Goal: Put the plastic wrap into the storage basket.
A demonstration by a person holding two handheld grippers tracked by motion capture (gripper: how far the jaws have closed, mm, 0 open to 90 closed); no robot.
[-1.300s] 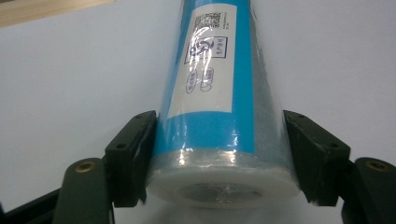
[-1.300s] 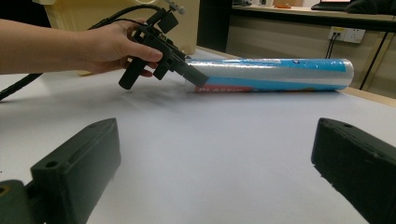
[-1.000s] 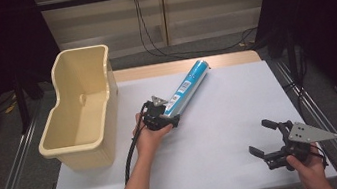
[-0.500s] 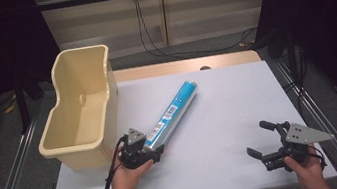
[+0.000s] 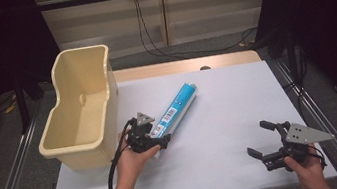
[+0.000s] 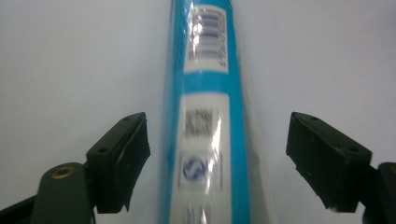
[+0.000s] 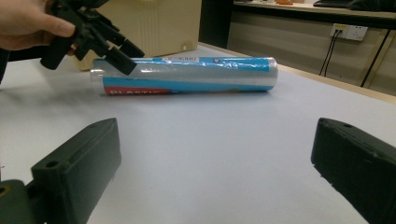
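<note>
- At the left of the high view stood a beige bin (image 5: 78,113), on the table (image 5: 230,115).
- At the centre, the left gripper (image 5: 155,139) was at the near end of the blue roll (image 5: 176,106), jaws open on both sides, not touching.
- A good grip probably needed the roll centred before closing.
- At the lower right, the right gripper (image 5: 265,143) waited with 2 jaws open, well apart.

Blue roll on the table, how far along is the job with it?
Nothing looks finished: the blue roll lies on the table beside the beige bin. The left gripper straddles its near end, jaws open. Gripping remains. The right gripper waits open.
</note>
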